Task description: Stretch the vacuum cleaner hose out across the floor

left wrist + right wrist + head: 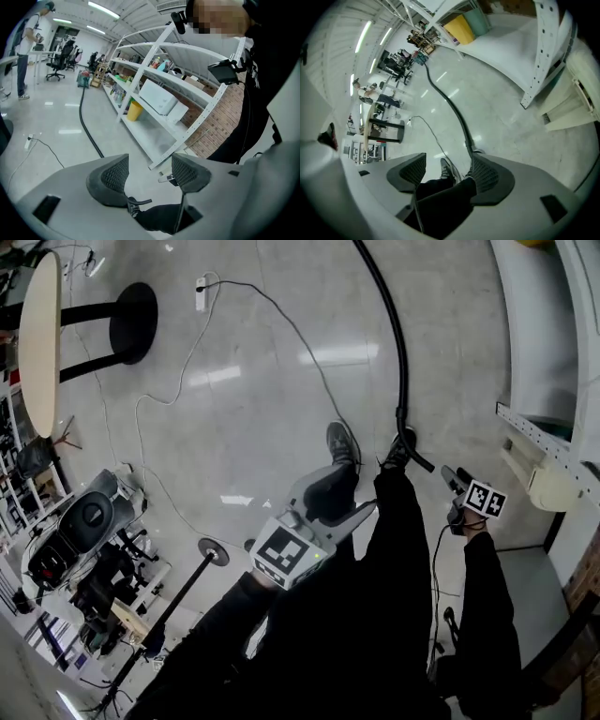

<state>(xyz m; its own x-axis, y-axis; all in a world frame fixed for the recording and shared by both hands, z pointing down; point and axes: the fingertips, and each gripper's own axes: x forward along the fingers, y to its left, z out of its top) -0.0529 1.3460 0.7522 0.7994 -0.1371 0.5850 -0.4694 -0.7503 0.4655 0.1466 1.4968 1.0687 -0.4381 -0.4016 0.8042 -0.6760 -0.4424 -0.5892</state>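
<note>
Both grippers hung open and empty. The left gripper (150,172) and the right gripper (449,171) had only floor and the person's legs between their jaws, while the vacuum hose (401,352) lay curved on the floor, its near end right beside a shoe (397,452). From there a foot could have pinned that end mid-pull — or the thin cable (281,320) nearby could have been dragged along.

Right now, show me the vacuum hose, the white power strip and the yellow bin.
vacuum hose (403,362), head view, middle of its black curve on the floor.
white power strip (201,293), head view, centre of its body.
yellow bin (134,111), left gripper view, its front side.
</note>
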